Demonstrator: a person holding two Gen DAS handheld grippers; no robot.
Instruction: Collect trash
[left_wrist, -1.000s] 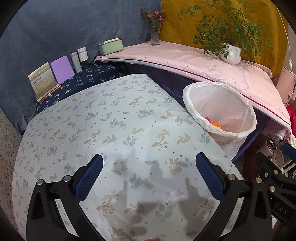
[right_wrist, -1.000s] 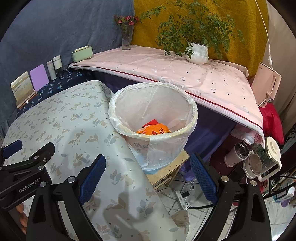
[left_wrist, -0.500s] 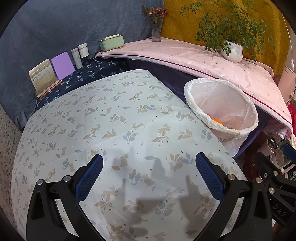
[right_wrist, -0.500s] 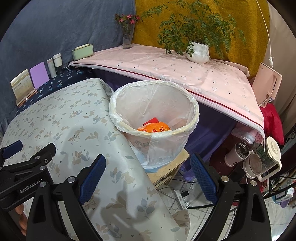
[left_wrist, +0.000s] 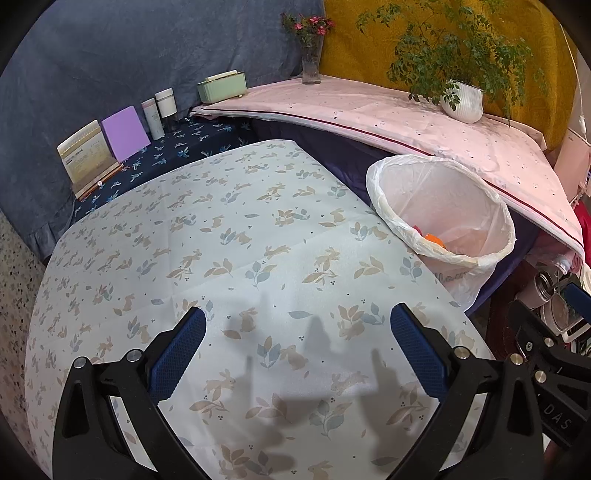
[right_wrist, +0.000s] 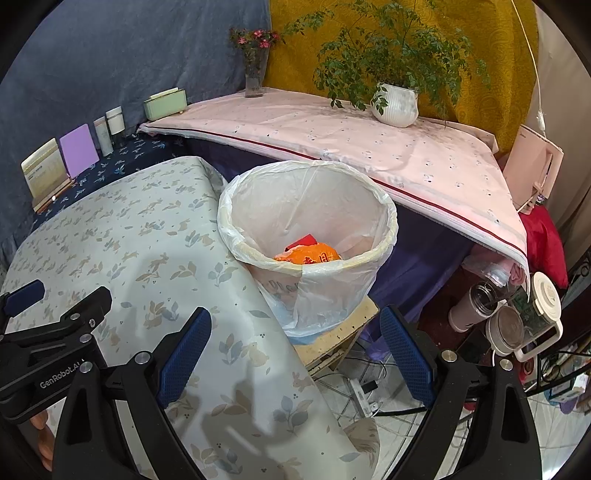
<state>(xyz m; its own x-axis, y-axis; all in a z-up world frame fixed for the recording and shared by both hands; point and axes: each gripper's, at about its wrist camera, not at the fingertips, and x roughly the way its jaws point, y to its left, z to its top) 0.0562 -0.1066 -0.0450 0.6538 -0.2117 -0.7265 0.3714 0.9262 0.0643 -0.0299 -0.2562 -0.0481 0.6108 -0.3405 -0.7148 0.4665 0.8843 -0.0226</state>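
A bin lined with a white plastic bag (right_wrist: 373, 214) (left_wrist: 491, 206) stands on a small wooden stool just off the right edge of the table. Orange and red wrappers (right_wrist: 308, 254) (left_wrist: 432, 238) lie at its bottom. My left gripper (left_wrist: 297, 326) hovers open over the leaf-and-rabbit tablecloth (left_wrist: 229, 236), nothing between its blue pads. My right gripper (right_wrist: 295, 328) is open too, near the table's right edge, in front of and below the bin. No loose trash shows on the cloth.
A calendar stand (left_wrist: 86, 158), a purple card (left_wrist: 125, 133), two bottles (left_wrist: 160, 110) and a green box (left_wrist: 221, 86) line the back. A flower vase (left_wrist: 310, 62) and a potted plant (left_wrist: 463, 101) sit on the pink-covered shelf. Flasks (right_wrist: 476, 306) and cables (right_wrist: 365, 391) crowd the floor at right.
Both grippers have drawn slightly back and up from the table and bin; the scene sits a little farther away. Jaws stay open.
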